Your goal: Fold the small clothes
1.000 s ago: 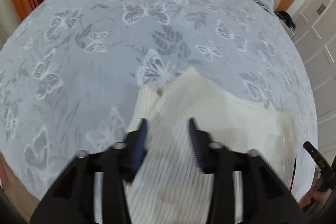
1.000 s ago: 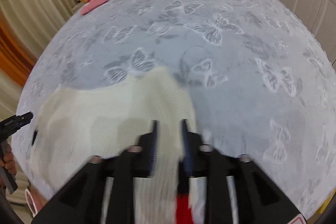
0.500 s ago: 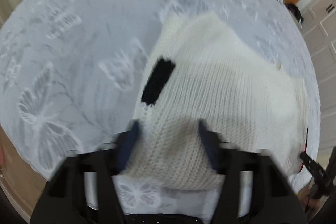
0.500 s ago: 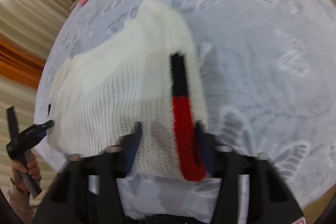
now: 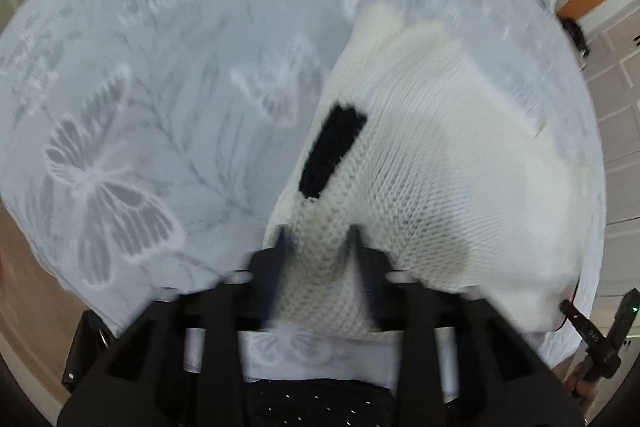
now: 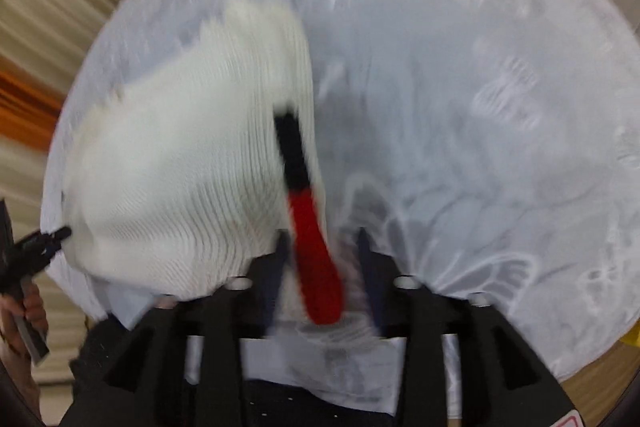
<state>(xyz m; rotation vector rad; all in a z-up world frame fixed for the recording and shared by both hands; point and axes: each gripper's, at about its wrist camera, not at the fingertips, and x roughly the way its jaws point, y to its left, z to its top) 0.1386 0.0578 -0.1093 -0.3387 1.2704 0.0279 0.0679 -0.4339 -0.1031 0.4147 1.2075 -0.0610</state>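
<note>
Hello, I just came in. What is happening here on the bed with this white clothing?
A person is folding a small white knitted sweater on a bed with a butterfly-print bedspread, using a handheld gripper in each hand. The left gripper and the right gripper each have an edge of the sweater between their fingers at the near side of the bed. Both sets of jaws are opening, so the fabric seems to be being let go.

My left gripper [image 5: 320,243] pointed steeply down, its jaws opening with a fold of white knit between them. My right gripper [image 6: 320,247] tilted down likewise, jaws opening around a red-and-black knit edge. Each gripper's tip showed at the edge of the other's view, gripped by my hand [image 6: 30,311].
</note>
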